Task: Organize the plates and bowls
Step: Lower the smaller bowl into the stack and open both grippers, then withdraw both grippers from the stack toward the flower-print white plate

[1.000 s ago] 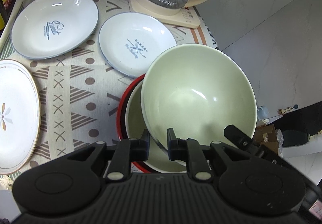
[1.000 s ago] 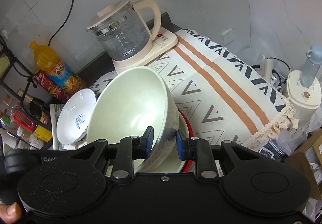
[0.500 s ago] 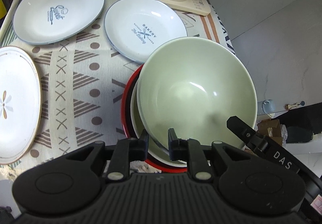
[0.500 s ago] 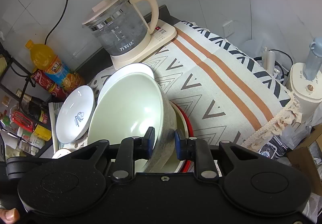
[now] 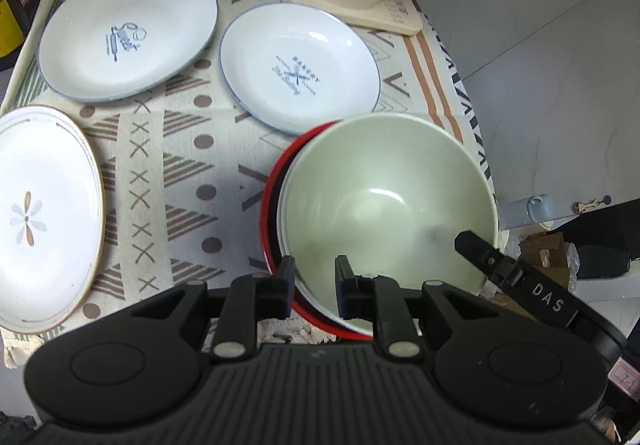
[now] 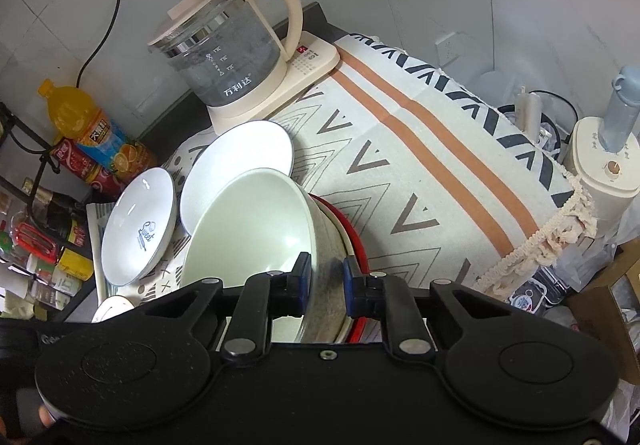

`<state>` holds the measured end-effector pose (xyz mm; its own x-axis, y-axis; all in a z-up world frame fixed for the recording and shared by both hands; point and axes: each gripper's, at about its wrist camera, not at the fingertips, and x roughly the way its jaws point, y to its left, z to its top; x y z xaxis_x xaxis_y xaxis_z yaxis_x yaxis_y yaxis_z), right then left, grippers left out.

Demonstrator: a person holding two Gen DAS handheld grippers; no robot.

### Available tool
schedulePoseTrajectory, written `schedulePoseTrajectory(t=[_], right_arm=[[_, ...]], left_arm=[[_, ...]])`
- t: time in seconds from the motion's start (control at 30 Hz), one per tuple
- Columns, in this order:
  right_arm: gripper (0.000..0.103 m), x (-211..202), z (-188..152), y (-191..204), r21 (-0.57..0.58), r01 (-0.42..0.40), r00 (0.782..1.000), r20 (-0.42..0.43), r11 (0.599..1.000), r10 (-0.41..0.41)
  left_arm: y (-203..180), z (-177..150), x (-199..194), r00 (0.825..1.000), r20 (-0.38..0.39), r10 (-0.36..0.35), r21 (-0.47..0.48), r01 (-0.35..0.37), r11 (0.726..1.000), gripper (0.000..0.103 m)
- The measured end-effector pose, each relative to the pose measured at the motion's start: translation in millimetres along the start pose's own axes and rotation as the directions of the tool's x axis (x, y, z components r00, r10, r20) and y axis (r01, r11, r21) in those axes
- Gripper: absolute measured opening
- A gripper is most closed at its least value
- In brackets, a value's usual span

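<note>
A pale green bowl [image 5: 388, 197] sits nested in a red-rimmed bowl [image 5: 269, 221] on the patterned cloth. My left gripper [image 5: 314, 287] straddles the green bowl's near rim with its fingers slightly apart. My right gripper [image 6: 326, 287] straddles the same green bowl [image 6: 256, 229] at its right wall, jaws slightly parted. Two white blue-rimmed plates, one marked "Sweet" [image 5: 128, 29] and one marked "Bakery" [image 5: 298, 67], lie beyond. A white gold-rimmed flower plate [image 5: 44, 221] lies at left.
A glass kettle on a cream base [image 6: 236, 57] stands at the back. Bottles [image 6: 86, 125] and a rack stand at back left. The cloth's tasselled edge [image 6: 560, 221] hangs at right, with a cream appliance [image 6: 604, 165] beyond it.
The green bowl has come down from a tilt and settled into the red-rimmed bowl. Both grippers' fingers have loosened a little on its rim.
</note>
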<state>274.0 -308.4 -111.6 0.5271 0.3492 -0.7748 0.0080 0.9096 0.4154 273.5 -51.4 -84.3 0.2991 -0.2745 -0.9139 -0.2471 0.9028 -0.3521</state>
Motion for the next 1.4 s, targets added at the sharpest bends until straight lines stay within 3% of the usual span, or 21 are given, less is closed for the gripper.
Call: schedulePoseTrajectory(t=[0.17,0.27,0.47,0.73,0.77,0.83,1.0,1.13,1.4], right_arm=[[0.023,0,3,2,-0.013,-0.008,0.999,-0.038,1.000,0.008],[0.023,-11,6,8,-0.069,-0.012,1.000,-0.011,0.998,0.012],[0.007,-13,9,6,-0.103,0.013,1.000,0.016,0.995,-0.011],[0.005,-2,4,-1,-0.073,0.018,0.999,-0.034,0.997,-0.020],[0.006,-3,4,0,-0.071,0.020,0.999,-0.037,0.997,-0.023],[0.008,-7,4,2,-0.069,0.027,0.999,-0.035,0.997,-0.029],[0.054,-21,7,12,-0.116,0.040,0.999,0.019,0.992,-0.039],[0.057,-25,6,22,-0.148,0.014,1.000,0.027,0.989,-0.010],[0.076,-21,-10,56,-0.204,-0.031,0.999,0.003,0.979,0.032]], left_arm=[[5,7,1,1.000,0.017,0.015,-0.011,-0.014,1.000,0.018],[10,10,2,1.000,0.021,0.018,-0.026,-0.018,1.000,0.018],[15,15,5,0.999,0.031,0.026,-0.043,-0.025,0.999,0.018],[20,18,5,0.998,0.045,0.031,-0.043,-0.029,0.999,0.018],[20,18,5,0.998,0.047,0.034,-0.042,-0.032,0.999,0.019],[20,17,2,0.997,0.059,0.043,-0.040,-0.040,0.998,0.034],[23,13,-7,0.993,0.098,0.060,-0.016,-0.059,0.998,0.057],[29,9,-14,0.991,0.120,0.060,-0.003,-0.060,0.998,0.066],[51,-2,-30,0.986,0.152,0.065,0.004,-0.067,0.998,0.072]])
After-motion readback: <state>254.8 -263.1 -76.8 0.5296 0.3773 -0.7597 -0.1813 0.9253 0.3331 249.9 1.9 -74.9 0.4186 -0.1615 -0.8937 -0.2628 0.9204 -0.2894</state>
